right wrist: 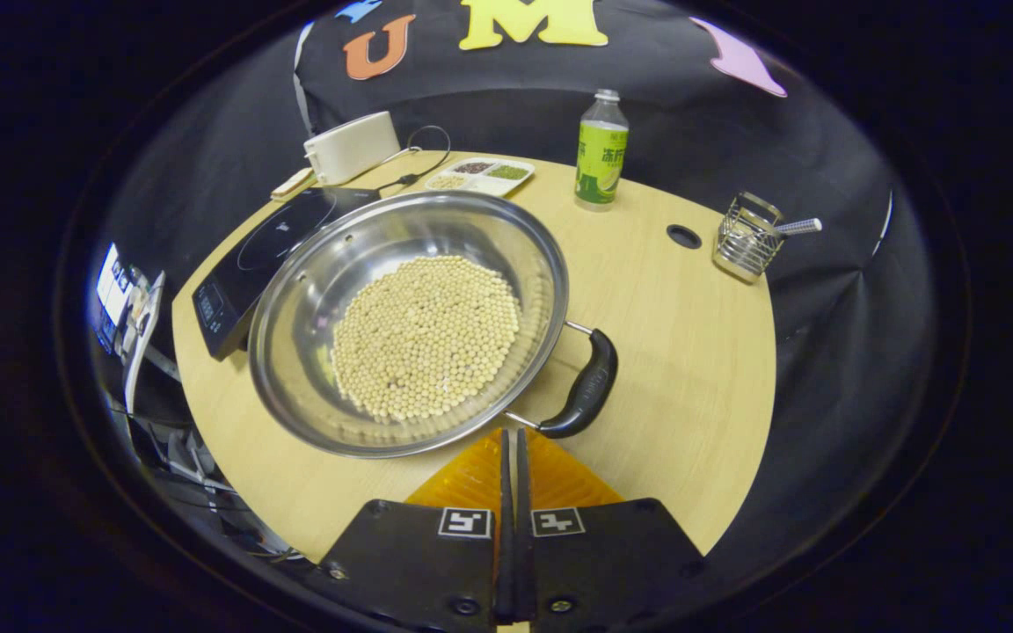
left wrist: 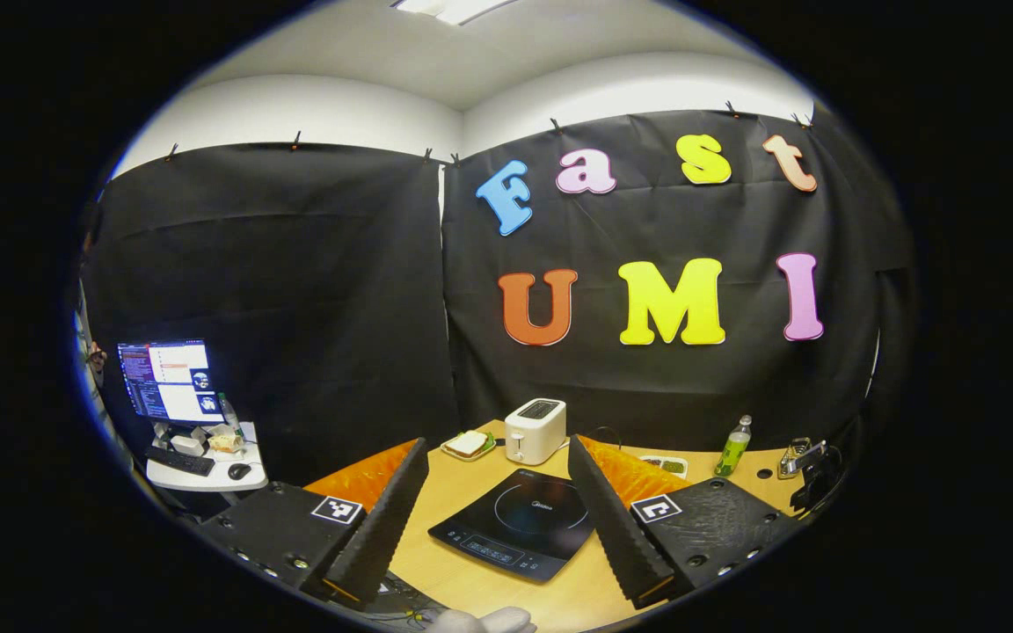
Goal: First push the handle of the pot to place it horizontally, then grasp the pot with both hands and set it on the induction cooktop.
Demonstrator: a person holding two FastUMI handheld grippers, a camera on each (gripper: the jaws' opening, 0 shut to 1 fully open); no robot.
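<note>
One labelled green bottle (right wrist: 601,154), script illegible

Right gripper view: pot (right wrist: 408,323) on desk (right wrist: 682,369), cooktop (right wrist: 262,255) touching its left, toaster (right wrist: 352,146) behind, bottle (right wrist: 601,151) rear right.

Left tongs (left wrist: 498,492) gape wide — right tongs (right wrist: 512,440) closed.
</note>
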